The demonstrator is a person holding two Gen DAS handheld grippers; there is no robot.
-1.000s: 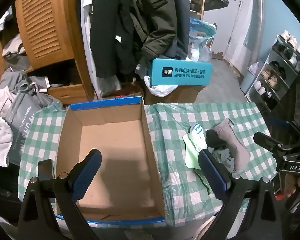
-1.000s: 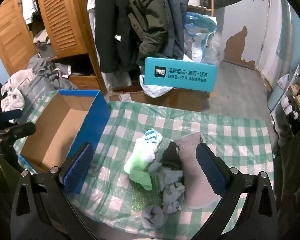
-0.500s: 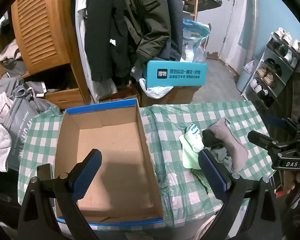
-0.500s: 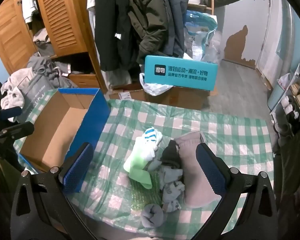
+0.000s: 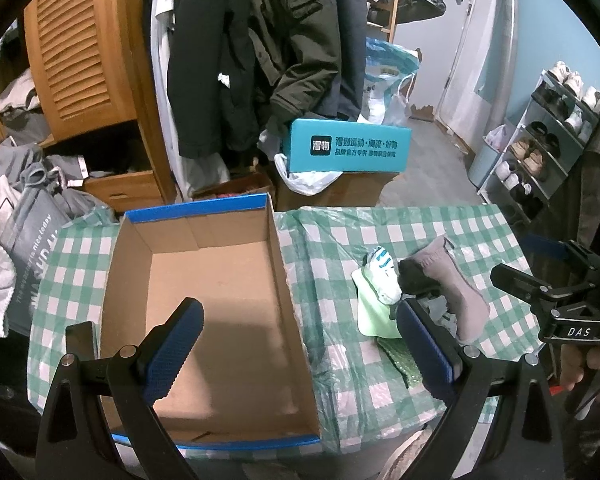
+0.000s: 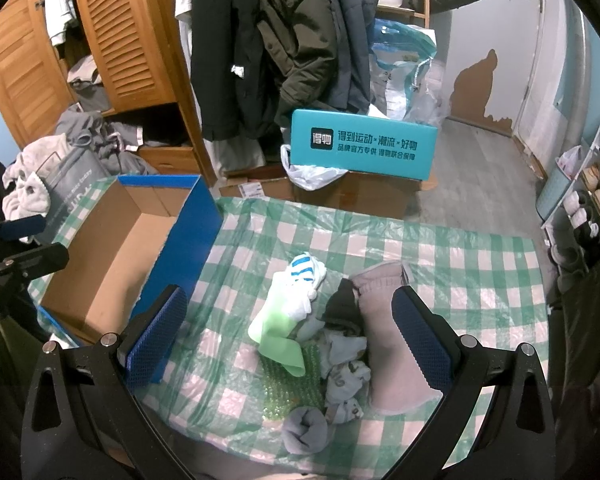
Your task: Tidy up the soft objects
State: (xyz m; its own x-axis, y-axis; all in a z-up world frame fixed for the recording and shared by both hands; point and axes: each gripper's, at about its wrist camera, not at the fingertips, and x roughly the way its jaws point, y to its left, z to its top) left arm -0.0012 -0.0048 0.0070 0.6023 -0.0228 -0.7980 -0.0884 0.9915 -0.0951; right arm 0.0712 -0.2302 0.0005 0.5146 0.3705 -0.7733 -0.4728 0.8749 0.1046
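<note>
The sock pile (image 6: 332, 332) is framed directly between the wide-open, empty jaws of the right gripper (image 6: 288, 336), while the left gripper (image 5: 300, 344), equally spread and empty, is held over the cardboard box (image 5: 220, 280).

Heap of socks (image 6: 332, 332) — green, striped, grey, taupe — beside empty blue-edged cardboard box (image 6: 112, 256).

Left gripper (image 5: 300, 344) held level, its two blue-padded fingers (image 5: 172, 348) spread wide apart, holding nothing. Right gripper (image 6: 292, 344) likewise spread wide and empty. A hand (image 5: 588, 368) grips the right gripper's handle at the frame edge.
</note>
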